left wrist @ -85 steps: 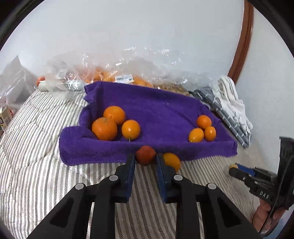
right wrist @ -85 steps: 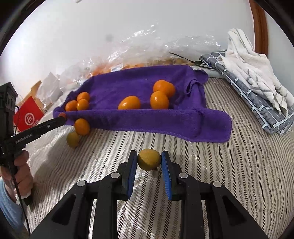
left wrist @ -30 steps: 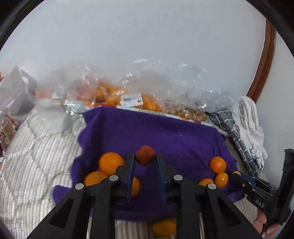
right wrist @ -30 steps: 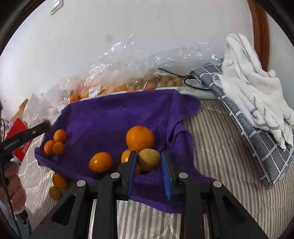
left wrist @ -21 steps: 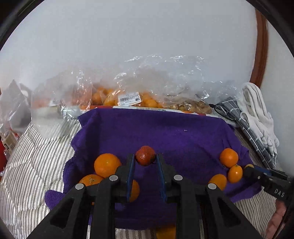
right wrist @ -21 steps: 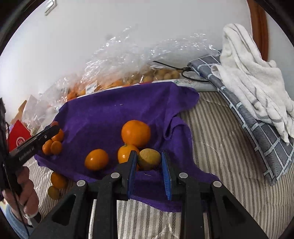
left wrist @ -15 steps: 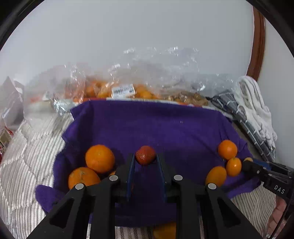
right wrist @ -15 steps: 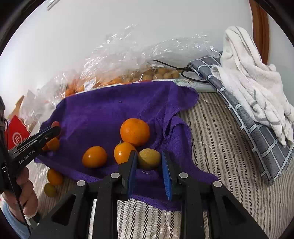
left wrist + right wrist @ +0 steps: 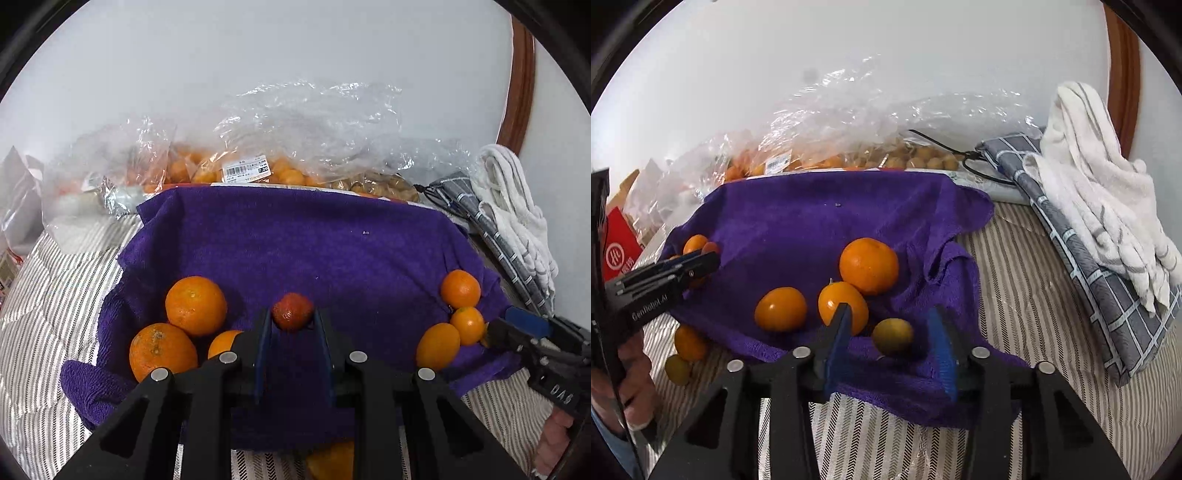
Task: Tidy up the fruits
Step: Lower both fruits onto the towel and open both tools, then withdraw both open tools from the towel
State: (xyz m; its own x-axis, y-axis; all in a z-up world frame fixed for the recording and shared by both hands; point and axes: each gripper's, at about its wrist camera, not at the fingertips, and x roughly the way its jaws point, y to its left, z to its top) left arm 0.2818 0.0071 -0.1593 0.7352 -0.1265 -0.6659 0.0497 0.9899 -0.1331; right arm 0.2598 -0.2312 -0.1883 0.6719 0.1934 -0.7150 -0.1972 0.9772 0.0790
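Note:
A purple towel (image 9: 314, 251) lies on the striped bed. My left gripper (image 9: 292, 321) is shut on a small red fruit (image 9: 292, 311) and holds it over the towel's middle. Big oranges (image 9: 195, 304) lie left of it and small oranges (image 9: 460, 288) on the right. In the right wrist view my right gripper (image 9: 892, 332) is open, and a yellow-green fruit (image 9: 893, 335) rests on the towel (image 9: 827, 229) between its fingers, next to three oranges (image 9: 868, 265). The left gripper (image 9: 705, 258) shows there at the left. The right gripper (image 9: 491, 332) shows at the left view's right edge.
Clear plastic bags of fruit (image 9: 258, 162) lie behind the towel by the wall. A grey checked cloth (image 9: 1089, 258) and a white towel (image 9: 1100, 206) sit on the right. Two loose fruits (image 9: 689, 341) lie on the bed off the towel's left edge. A red box (image 9: 618, 251) stands far left.
My right gripper has opened and let go of the yellow-green fruit, which now lies on the towel. My left gripper still holds the red fruit and has come lower over the towel.

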